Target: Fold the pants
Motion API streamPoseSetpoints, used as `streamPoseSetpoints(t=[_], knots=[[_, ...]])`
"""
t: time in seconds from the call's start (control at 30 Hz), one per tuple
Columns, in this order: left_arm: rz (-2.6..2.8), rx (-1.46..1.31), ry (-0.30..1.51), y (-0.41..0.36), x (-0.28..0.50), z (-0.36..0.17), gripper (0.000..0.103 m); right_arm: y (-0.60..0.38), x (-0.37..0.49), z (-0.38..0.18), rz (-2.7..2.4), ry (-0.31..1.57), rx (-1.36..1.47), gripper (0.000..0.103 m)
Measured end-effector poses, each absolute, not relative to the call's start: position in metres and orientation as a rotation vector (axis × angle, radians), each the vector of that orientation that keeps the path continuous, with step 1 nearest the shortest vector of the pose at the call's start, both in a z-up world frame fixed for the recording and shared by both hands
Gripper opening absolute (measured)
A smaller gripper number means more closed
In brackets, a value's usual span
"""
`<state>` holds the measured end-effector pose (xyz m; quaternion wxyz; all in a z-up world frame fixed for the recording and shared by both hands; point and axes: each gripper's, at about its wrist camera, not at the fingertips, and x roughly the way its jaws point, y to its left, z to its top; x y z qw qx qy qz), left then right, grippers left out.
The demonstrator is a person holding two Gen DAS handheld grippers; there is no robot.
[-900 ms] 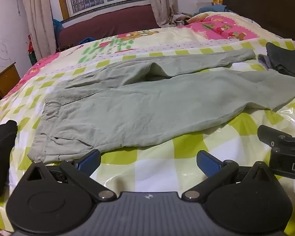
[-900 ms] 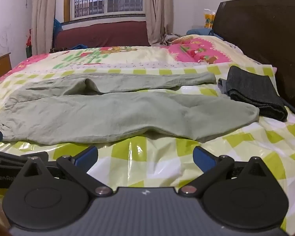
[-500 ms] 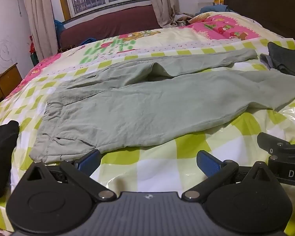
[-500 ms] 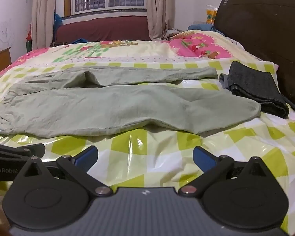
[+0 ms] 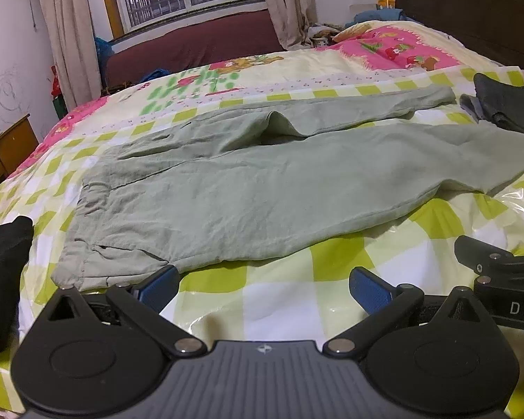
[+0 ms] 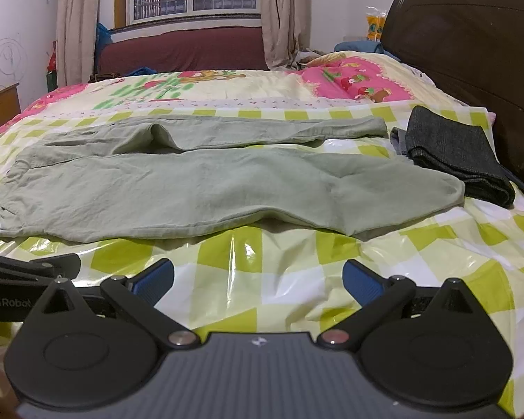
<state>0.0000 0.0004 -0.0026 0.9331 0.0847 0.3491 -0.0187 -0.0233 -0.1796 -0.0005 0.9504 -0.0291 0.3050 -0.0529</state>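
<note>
Presently, the green pants (image 5: 262, 188) are shown spread flat on the bed (image 5: 290, 293), unfolded. Both left tongs (image 5: 262, 286) and right tongs (image 6: 258, 279) are held agape, empty. Waistband and hem should be gripped together so one leg is laid evenly over the other.

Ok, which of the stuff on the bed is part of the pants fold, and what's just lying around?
For the job:
green pants, spread flat
left gripper, open
right gripper, open

Lying about:
folded dark garment by the pants' hems
black cloth near the waistband
pink pillow
</note>
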Motion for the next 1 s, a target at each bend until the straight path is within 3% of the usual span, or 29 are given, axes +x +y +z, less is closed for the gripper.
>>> streamPoseSetpoints(t=[1.0], knots=[[-0.042, 0.188, 0.715, -0.0017, 0.0018, -0.0065, 0.103, -0.1792, -0.0211, -0.0054, -0.103, 0.626, -0.046, 0.102]])
